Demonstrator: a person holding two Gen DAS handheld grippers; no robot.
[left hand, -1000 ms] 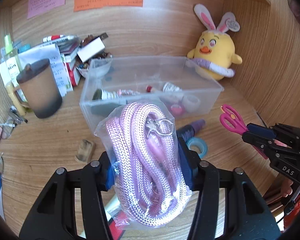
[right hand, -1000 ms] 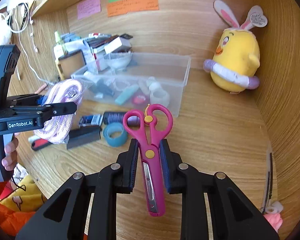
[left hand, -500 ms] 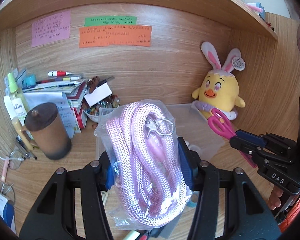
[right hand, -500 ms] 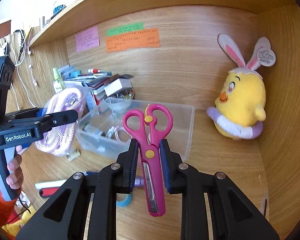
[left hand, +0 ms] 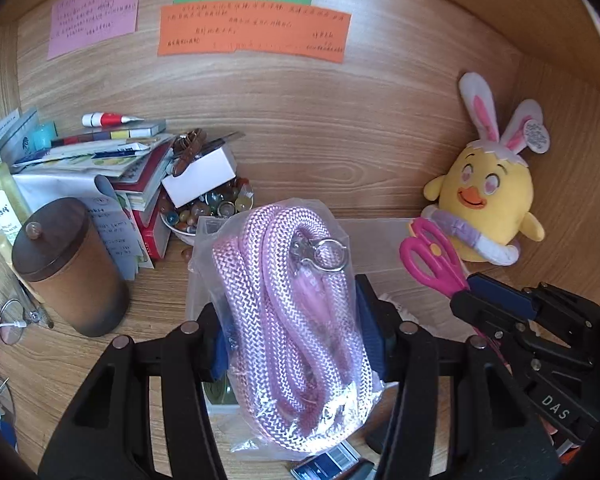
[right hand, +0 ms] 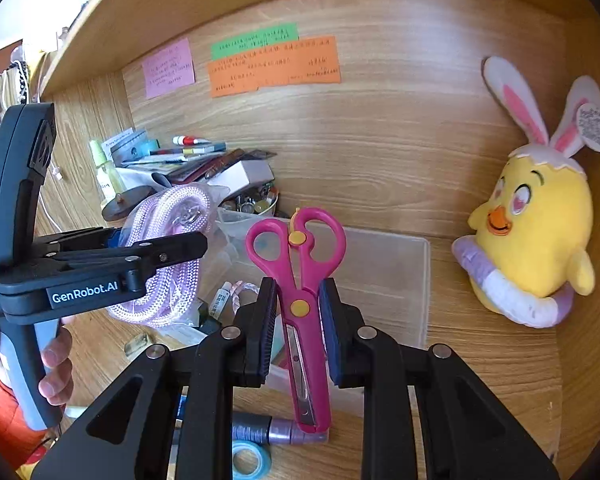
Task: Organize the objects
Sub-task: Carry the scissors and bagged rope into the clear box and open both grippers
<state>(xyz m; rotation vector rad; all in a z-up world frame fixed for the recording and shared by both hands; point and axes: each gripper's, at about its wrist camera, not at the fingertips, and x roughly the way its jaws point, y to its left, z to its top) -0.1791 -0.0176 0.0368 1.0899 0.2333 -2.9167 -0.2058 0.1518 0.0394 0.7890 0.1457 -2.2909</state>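
Bagged pink rope [left hand: 296,332] clamped in left gripper [left hand: 296,336], scissors [right hand: 300,300] pinched in right gripper [right hand: 298,320], clear bin [right hand: 384,280] below, plush chick [right hand: 536,232] beside.

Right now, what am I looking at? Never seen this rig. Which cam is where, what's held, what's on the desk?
There is no robot: a person holds a two-finger claw in each hand, each with a fisheye camera looking along its fingers.

In the left wrist view, the left claw is shut on a bagged pink rope. In the right wrist view, the right claw is shut on pink scissors, handles up. Each claw also shows in the other's picture.

On the wooden desk are a clear plastic bin partly filled with small items, a yellow chick plush, a brown lidded cup, a bowl of marbles, stacked books and blue tape.
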